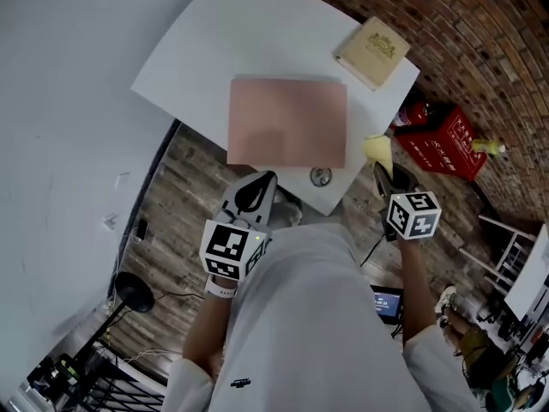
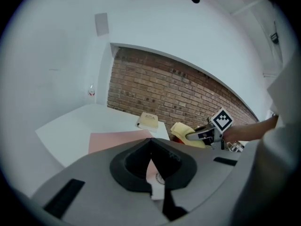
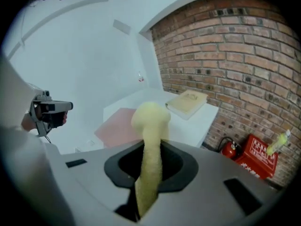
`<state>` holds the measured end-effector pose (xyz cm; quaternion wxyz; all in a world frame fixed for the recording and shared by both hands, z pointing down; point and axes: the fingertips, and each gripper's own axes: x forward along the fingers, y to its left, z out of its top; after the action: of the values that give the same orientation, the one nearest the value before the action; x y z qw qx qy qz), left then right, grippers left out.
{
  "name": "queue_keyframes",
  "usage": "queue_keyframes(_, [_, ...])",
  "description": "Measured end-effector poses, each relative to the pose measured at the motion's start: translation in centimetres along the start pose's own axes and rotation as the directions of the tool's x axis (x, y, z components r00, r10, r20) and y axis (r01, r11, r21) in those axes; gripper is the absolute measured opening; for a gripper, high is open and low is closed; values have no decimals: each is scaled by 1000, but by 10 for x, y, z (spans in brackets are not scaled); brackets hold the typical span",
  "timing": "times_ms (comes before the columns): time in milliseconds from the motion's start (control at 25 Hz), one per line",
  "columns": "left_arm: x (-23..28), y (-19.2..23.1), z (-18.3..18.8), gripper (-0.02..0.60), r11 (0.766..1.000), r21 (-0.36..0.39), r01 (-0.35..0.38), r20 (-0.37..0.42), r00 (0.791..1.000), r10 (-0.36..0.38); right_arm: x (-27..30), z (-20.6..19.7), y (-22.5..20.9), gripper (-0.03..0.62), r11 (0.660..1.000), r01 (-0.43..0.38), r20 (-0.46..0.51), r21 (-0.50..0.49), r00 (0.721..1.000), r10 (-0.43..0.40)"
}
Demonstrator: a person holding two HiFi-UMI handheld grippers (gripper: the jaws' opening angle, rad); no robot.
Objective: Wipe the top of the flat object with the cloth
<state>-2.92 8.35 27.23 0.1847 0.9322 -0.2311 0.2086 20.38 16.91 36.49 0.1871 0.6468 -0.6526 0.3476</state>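
Note:
A flat pink mat (image 1: 287,123) lies in the middle of a white table (image 1: 189,58); the left gripper view shows the mat (image 2: 117,140) ahead and the right gripper view shows the mat (image 3: 120,126) below. My right gripper (image 1: 377,166) hovers off the table's near right corner, shut on a yellow cloth (image 1: 376,148). The cloth (image 3: 150,121) bulges out beyond the jaws. My left gripper (image 1: 268,177) is raised at the table's near edge, just short of the mat, jaws shut with nothing held.
A tan book (image 1: 371,51) lies at the table's far right corner. A small round thing (image 1: 321,176) sits near the front edge. A red box (image 1: 446,140) and a fire extinguisher (image 1: 412,114) stand on the floor by the brick wall (image 1: 480,41). White walls bound the left.

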Motion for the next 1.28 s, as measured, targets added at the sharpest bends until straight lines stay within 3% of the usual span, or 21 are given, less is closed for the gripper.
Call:
queue_keyframes(280, [-15, 14, 51, 18, 999, -33, -27, 137, 990, 31, -28, 102, 55, 63, 987, -103, 193, -123, 973, 125])
queue_keyframes(680, [-51, 29, 132, 18, 997, -73, -35, 328, 943, 57, -72, 206, 136, 61, 947, -236, 397, -220, 865, 308])
queue_keyframes(840, [-69, 29, 151, 18, 998, -58, -28, 380, 924, 48, -93, 225, 159, 61, 942, -219, 481, -253, 816, 319])
queue_keyframes(1000, [-91, 25, 163, 18, 998, -39, -58, 430, 900, 69, -117, 225, 173, 61, 937, -140, 556, -319, 773, 305])
queue_keyframes(1160, [-107, 16, 168, 18, 998, -19, -68, 472, 879, 69, -135, 220, 181, 61, 919, -49, 589, -391, 754, 291])
queue_keyframes(1280, [-108, 15, 157, 18, 998, -18, -65, 458, 887, 66, -142, 211, 182, 61, 909, -32, 597, -415, 744, 299])
